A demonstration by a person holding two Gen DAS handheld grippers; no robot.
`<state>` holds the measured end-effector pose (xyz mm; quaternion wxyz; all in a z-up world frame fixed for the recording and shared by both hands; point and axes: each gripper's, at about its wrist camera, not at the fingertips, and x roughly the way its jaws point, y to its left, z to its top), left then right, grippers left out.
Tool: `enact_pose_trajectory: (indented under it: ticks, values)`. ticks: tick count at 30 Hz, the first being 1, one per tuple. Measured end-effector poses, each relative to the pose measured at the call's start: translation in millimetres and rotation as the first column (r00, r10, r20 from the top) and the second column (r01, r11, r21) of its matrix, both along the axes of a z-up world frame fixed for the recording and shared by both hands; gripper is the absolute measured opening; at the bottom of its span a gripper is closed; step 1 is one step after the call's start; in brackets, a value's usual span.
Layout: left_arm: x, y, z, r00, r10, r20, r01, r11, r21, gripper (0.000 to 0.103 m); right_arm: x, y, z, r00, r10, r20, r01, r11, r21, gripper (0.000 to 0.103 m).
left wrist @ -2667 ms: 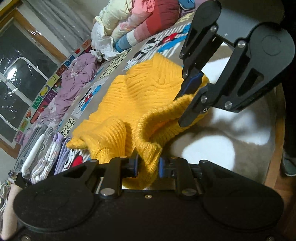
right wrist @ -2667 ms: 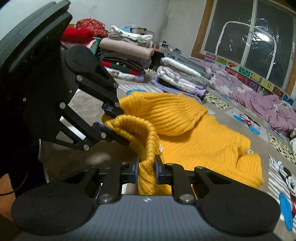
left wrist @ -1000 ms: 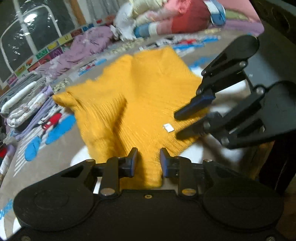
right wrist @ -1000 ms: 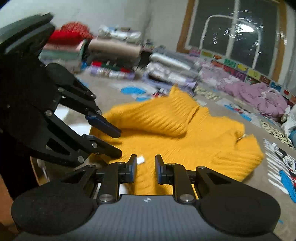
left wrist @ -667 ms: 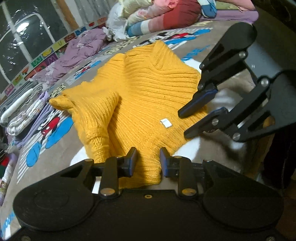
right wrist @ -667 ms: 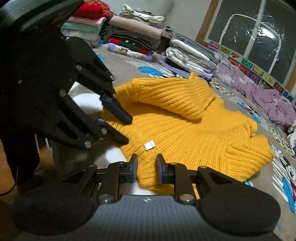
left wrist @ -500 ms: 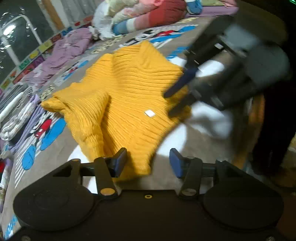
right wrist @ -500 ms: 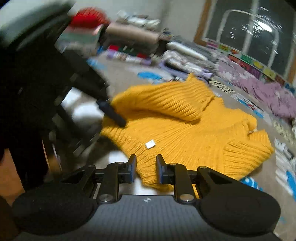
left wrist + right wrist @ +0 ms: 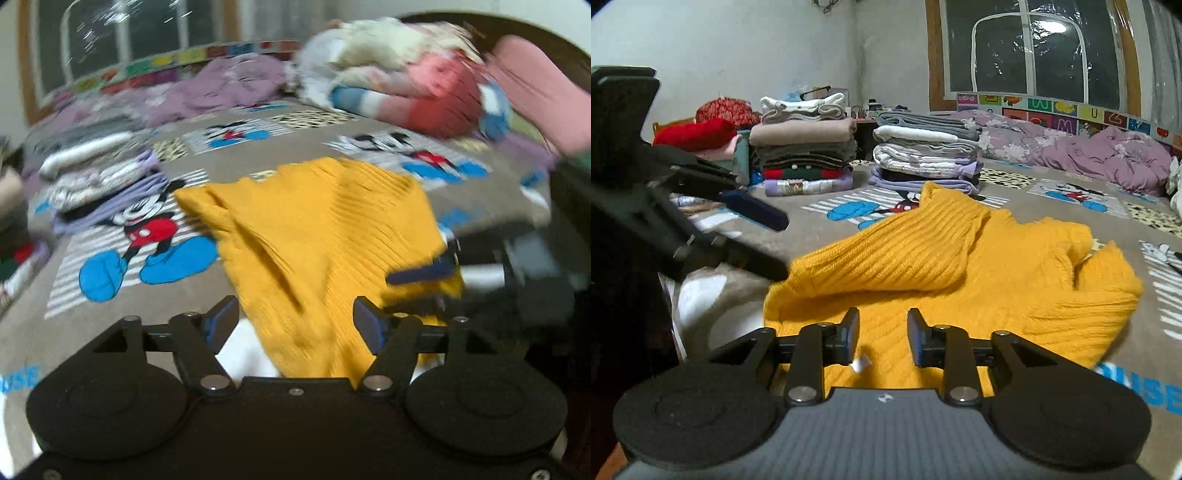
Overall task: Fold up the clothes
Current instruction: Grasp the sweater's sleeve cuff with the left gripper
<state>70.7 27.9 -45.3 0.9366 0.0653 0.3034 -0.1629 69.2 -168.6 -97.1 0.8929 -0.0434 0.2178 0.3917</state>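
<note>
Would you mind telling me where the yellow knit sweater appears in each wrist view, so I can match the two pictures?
Left wrist view: the yellow knit sweater fills the centre and runs down between the open left gripper fingers.
Right wrist view: it spreads across the centre and right, above the open right gripper.
Shared landmark: the purple bedding under the window.

Yellow ribbed sweater point(image 9: 979, 280) spread on the bed

Chunky knit, lying mostly flat; one sleeve point(image 9: 897, 254) is folded across the body, and a small white tag point(image 9: 860, 363) shows near the close edge.
</note>
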Motion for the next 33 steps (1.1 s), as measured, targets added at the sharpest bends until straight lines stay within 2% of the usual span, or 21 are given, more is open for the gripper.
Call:
enact_pose_trajectory:
  ticks: [3, 14, 20, 27, 29, 31, 33]
  values:
    - [24, 3, 11, 0.998, 0.055, 0.001, -0.055, 0.997, -0.044, 0.069, 9, 6, -3, 1.000, 0.018, -0.025, -0.018, 1.000, 0.018, 0.035]
    - [128, -6, 23, 0.992, 0.101, -0.073, -0.113, 0.975, -0.190, 0.068, 26, 18, -12, 0.995, 0.074, -0.062, -0.071, 0.996, 0.048, 0.037]
    - [180, -10, 19, 0.978, 0.149, -0.146, -0.173, 0.969, -0.174, 0.063, 32, 16, -21, 0.992, 0.078, -0.098, -0.073, 0.996, 0.051, 0.039]
    - [222, -6, -3, 0.942, 0.228, -0.248, -0.263, 0.957, -0.120, 0.062, 37, 9, -26, 0.986, 0.091, -0.143, -0.078, 0.993, 0.094, 0.041]
    - [230, -5, -7, 0.935, 0.236, -0.265, -0.274, 0.955, -0.116, 0.056, 39, 8, -27, 0.983, 0.094, -0.157, -0.078, 0.991, 0.105, 0.041]
    - [236, -5, -10, 0.930, 0.234, -0.283, -0.274, 0.955, -0.111, 0.037, 39, 6, -29, 0.982, 0.094, -0.166, -0.076, 0.991, 0.114, 0.041]
    - [241, -6, -13, 0.929, 0.224, -0.294, -0.265, 0.958, -0.110, 0.030, 40, 7, -30, 0.980, 0.094, -0.174, -0.074, 0.990, 0.118, 0.042]
